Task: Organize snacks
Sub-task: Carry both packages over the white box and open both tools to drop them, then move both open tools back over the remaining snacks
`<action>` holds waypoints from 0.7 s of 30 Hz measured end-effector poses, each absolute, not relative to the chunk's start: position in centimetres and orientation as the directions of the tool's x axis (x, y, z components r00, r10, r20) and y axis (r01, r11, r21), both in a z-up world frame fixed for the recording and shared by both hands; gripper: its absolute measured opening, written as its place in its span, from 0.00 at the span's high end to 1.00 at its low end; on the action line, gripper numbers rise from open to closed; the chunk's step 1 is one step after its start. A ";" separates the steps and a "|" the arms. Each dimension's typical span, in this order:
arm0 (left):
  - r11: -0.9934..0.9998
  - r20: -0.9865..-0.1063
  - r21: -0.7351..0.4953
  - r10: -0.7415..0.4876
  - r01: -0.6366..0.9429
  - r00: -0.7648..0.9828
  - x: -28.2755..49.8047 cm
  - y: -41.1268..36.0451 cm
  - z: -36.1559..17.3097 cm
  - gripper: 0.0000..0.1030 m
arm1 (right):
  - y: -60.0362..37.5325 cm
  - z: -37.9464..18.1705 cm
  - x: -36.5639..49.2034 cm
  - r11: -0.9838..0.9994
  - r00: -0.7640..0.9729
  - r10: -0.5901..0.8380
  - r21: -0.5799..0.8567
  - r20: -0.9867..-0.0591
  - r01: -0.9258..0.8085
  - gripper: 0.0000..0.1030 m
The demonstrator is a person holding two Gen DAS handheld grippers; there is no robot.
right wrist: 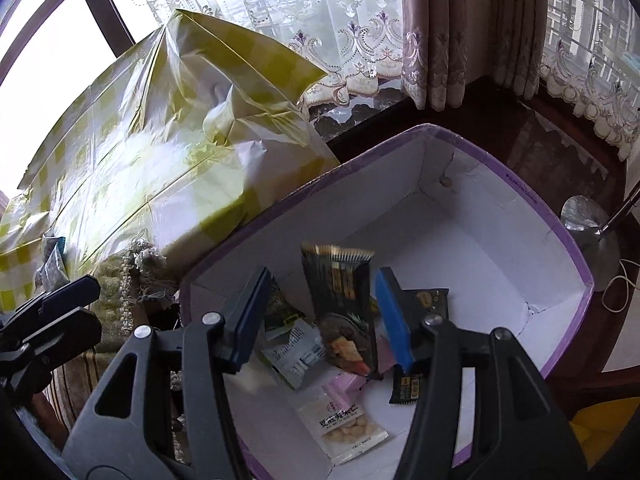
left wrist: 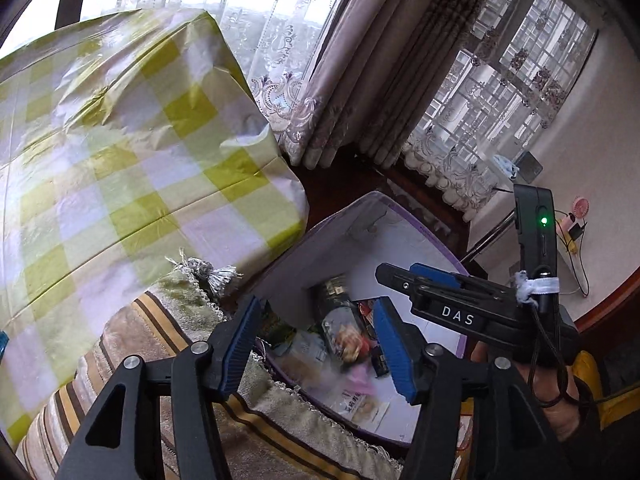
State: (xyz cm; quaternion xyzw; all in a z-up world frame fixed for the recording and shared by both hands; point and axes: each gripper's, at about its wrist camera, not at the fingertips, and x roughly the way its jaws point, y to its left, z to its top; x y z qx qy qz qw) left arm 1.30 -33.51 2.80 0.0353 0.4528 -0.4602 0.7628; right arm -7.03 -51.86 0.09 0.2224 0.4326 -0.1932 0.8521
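Several snack packets (right wrist: 340, 364) already sit in the purple-rimmed box (right wrist: 568, 232), all bunched at its near end, so the sorting looks partly done. How much is left is hard to say, though at least one small packet (right wrist: 52, 264) seems to wait outside the box, on the checkered tablecloth (right wrist: 132, 168) to its left. Both grippers hang over the box. The right gripper (right wrist: 320, 312) has its jaws partway apart, with a dark packet (right wrist: 340, 300) upright between them, blurred and apparently loose, not pinched. The left gripper (left wrist: 316, 344) is also half open and holds nothing. Beside the box, a fringed striped cushion (left wrist: 160, 340) crowds its near left wall.
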 end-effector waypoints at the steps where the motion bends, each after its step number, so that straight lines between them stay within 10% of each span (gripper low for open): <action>1: 0.579 -0.723 -0.361 -0.669 0.731 0.172 1.3 -33.4 2.8 0.42 | -51.8 0.0 -7.0 0.827 0.551 -0.136 0.212 -0.824 0.520 0.43; 21: 0.779 -0.689 -0.266 -0.566 0.569 0.452 5.3 -24.0 4.1 0.42 | -42.2 2.5 -1.7 0.913 0.621 -0.031 0.230 -0.783 0.336 0.37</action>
